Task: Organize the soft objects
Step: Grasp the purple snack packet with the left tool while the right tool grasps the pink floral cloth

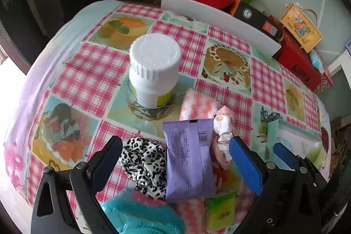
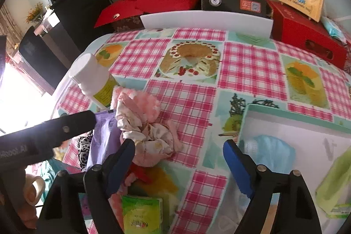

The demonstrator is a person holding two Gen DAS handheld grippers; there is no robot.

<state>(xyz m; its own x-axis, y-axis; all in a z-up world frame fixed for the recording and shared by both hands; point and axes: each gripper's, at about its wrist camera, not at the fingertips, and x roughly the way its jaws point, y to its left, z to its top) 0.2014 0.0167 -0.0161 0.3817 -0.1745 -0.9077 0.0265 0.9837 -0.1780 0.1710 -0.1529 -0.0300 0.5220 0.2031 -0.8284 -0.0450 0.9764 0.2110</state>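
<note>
My left gripper (image 1: 175,159) is open, its jaws spread either side of a purple snack packet (image 1: 189,157) and a black-and-white leopard scrunchie (image 1: 145,162). A pink printed cloth bundle (image 1: 222,135) lies by its right finger. A pink-white fuzzy cloth (image 1: 197,104), a teal plush (image 1: 140,212) and a green tissue pack (image 1: 220,209) lie around. My right gripper (image 2: 178,162) is open and empty over the tablecloth, the cloth bundle (image 2: 149,135) at its left finger. A teal-rimmed white box (image 2: 307,146) to its right holds a light blue soft item (image 2: 272,148) and a green pack (image 2: 335,185).
A white-capped bottle (image 1: 153,71) stands on the checked tablecloth (image 1: 92,71) behind the pile. Red boxes (image 2: 307,34), a black case (image 2: 232,2) and a white board (image 2: 206,19) line the table's back edge. The left gripper's body (image 2: 43,135) crosses the right view's left side.
</note>
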